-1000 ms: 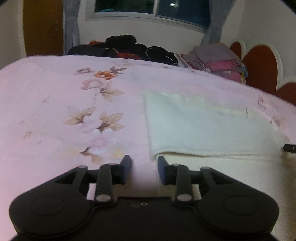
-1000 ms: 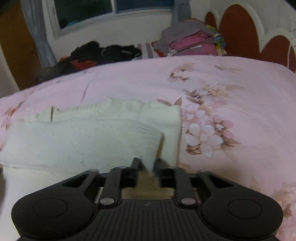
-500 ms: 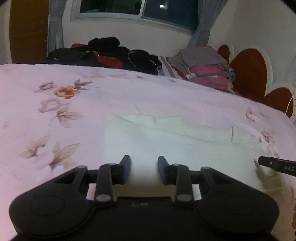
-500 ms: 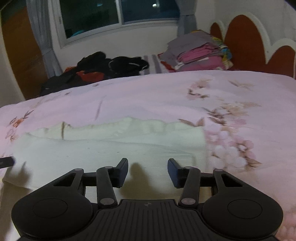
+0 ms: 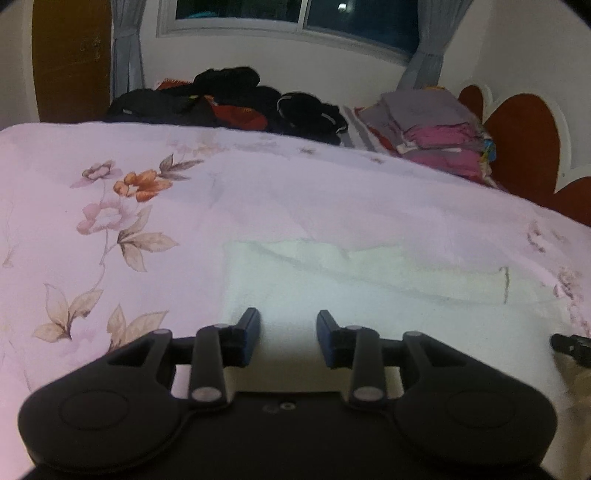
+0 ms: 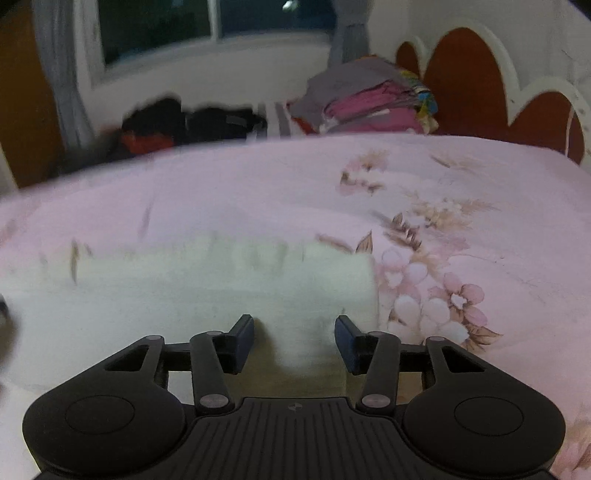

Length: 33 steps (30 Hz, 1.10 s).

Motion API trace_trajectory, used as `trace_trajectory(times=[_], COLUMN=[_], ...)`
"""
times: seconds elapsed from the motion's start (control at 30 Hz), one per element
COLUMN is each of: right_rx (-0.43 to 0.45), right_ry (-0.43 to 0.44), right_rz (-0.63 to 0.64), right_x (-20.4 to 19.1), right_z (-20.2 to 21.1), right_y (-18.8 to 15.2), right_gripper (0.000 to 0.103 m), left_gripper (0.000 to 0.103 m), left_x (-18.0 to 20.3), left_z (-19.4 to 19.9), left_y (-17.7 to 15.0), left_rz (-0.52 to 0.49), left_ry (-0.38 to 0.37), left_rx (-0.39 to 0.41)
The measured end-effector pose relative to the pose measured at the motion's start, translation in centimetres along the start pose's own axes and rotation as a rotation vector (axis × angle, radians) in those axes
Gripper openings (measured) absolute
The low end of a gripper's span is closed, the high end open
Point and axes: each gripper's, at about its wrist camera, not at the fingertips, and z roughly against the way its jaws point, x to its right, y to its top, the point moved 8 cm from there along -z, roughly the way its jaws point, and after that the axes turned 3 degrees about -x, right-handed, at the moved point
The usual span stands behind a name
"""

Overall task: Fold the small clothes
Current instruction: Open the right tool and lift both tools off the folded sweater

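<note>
The cream knit garment (image 5: 369, 295) lies flat, already folded over once, on the pink floral bedspread (image 5: 110, 221), and it looks soft, light and floppy, so I'd pinch it at the near corners through both layers. Left tongs (image 5: 288, 332) and right tongs (image 6: 293, 338) both hang open over its near edge, gripping nothing.

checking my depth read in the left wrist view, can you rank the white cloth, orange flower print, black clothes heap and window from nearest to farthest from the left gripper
1. white cloth: directly ahead of the left gripper, under its open jaws.
2. orange flower print: farther up the bedspread, to the left.
3. black clothes heap: at the bed's far edge.
4. window: on the back wall, above the heap.
</note>
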Motion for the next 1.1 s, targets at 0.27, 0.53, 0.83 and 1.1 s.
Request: trace_trajectory(times=[0.27,0.53,0.83,1.1], right_rx=[0.044,-0.021,0.012,-0.002], right_ry=[0.031,0.063,0.052,0.118], right_rz=[-0.052,-0.004,-0.014,0.057], right_x=[-0.2,-1.0,-0.3,-3.5], right_z=[2.6,1.4,4.1,4.9], right_y=[0.7,-1.0,-1.6,-2.8], right_gripper=[0.048,0.048,0.048,0.048], left_gripper=[0.039,0.047,0.05,0.057], left_x=[0.5,0.6,0.8,2.4], left_z=[0.4,0.8,2.1,3.9], left_y=[-0.6,-0.9,-1.5,-3.7], left_rz=[-0.056,-0.084,-0.082,-0.114], left_ry=[0.033,0.046,0.046,-0.003], left_rx=[-0.003,-0.008,-0.007,-0.004])
